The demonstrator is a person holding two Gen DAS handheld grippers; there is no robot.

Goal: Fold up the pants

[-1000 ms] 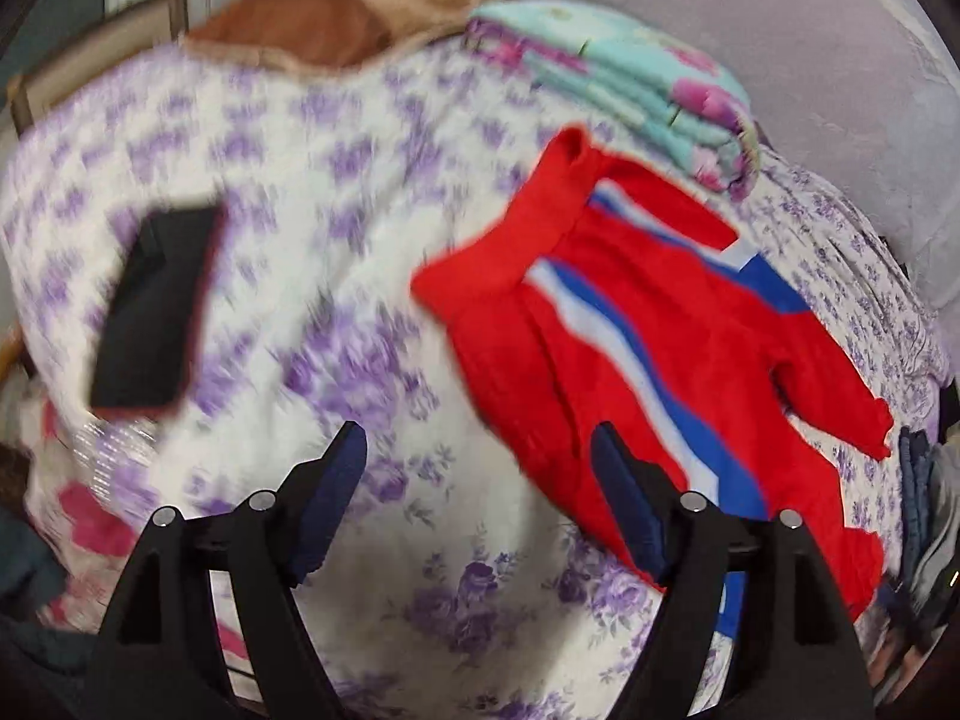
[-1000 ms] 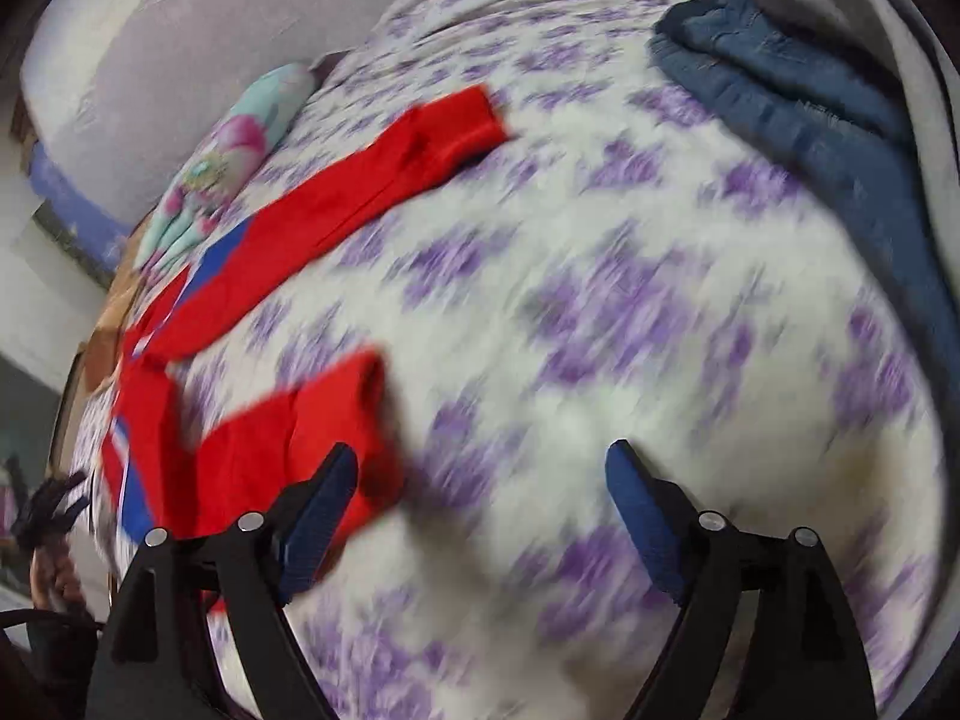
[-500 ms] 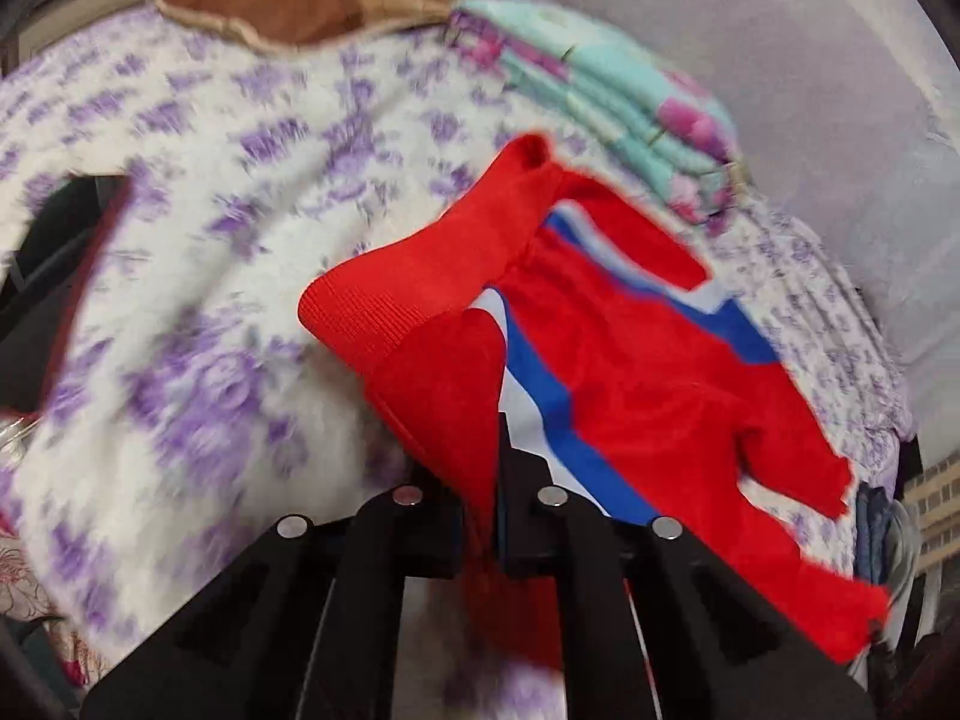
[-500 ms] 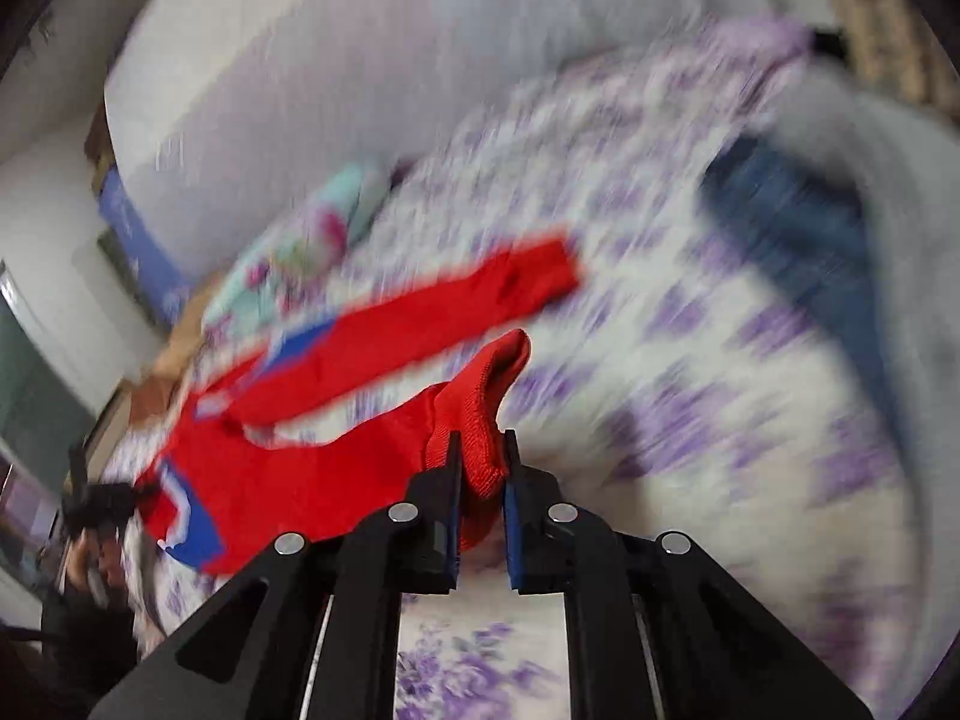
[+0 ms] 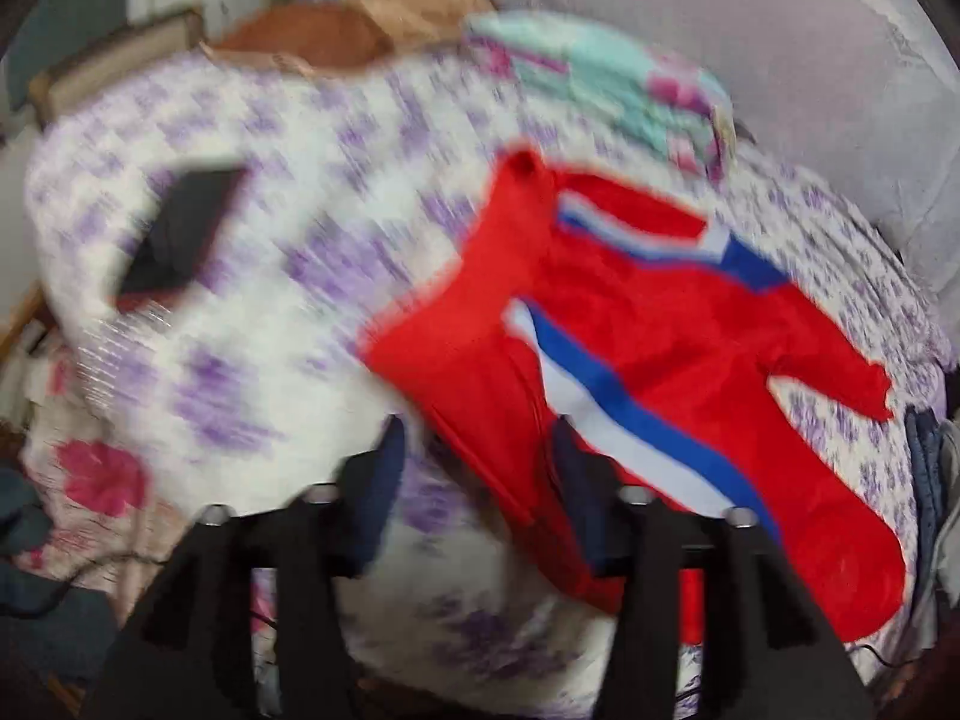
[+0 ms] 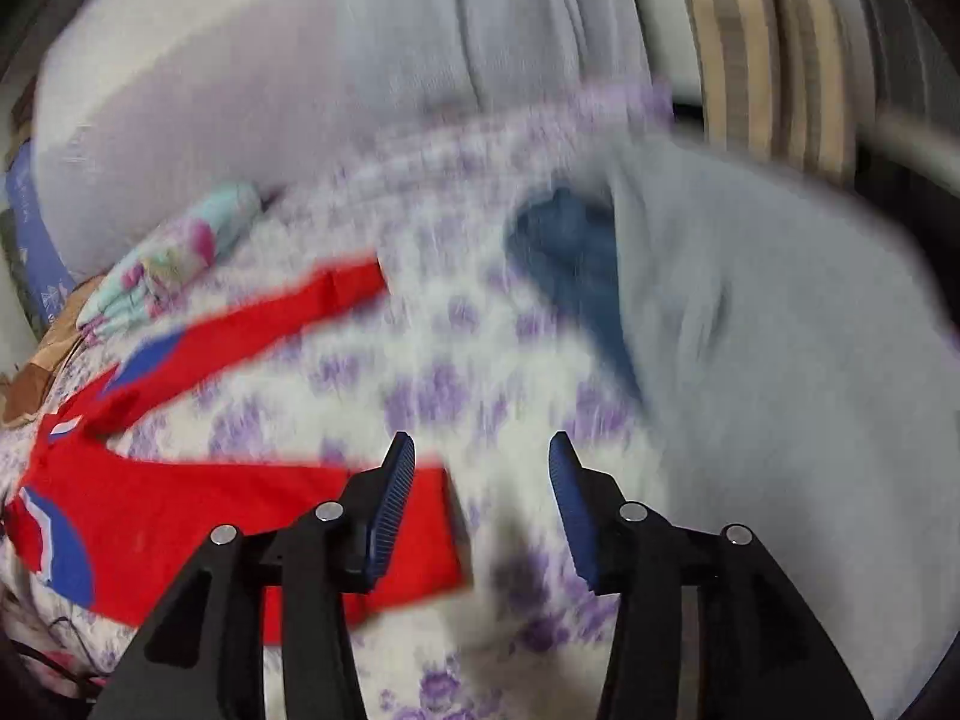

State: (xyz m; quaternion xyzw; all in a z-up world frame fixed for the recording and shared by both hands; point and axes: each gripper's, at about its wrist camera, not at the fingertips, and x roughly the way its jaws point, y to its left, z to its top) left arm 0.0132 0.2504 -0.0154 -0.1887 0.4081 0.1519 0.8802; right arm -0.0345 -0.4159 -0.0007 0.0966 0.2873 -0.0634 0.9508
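Observation:
Red pants (image 5: pixel 648 348) with white and blue side stripes lie spread on the purple-flowered bed sheet (image 5: pixel 270 276). In the left wrist view the waistband points to the upper left and both legs run to the lower right. My left gripper (image 5: pixel 474 474) is open and empty, with its jaws above the near waistband corner. In the right wrist view the pants (image 6: pixel 198 516) lie at the left, and my right gripper (image 6: pixel 480 498) is open and empty, just right of the near leg's hem.
A folded teal floral cloth (image 5: pixel 606 90) and a brown cushion (image 5: pixel 336 30) lie at the bed's far end. A black flat object (image 5: pixel 180 228) lies on the sheet at left. Blue jeans (image 6: pixel 570 264) and a grey cloth (image 6: pixel 768 324) lie right of the pants.
Both grippers were shut on the pants half a second ago, left on the waistband, right on a leg hem. Both have opened and let go, and the pants lie flat again.

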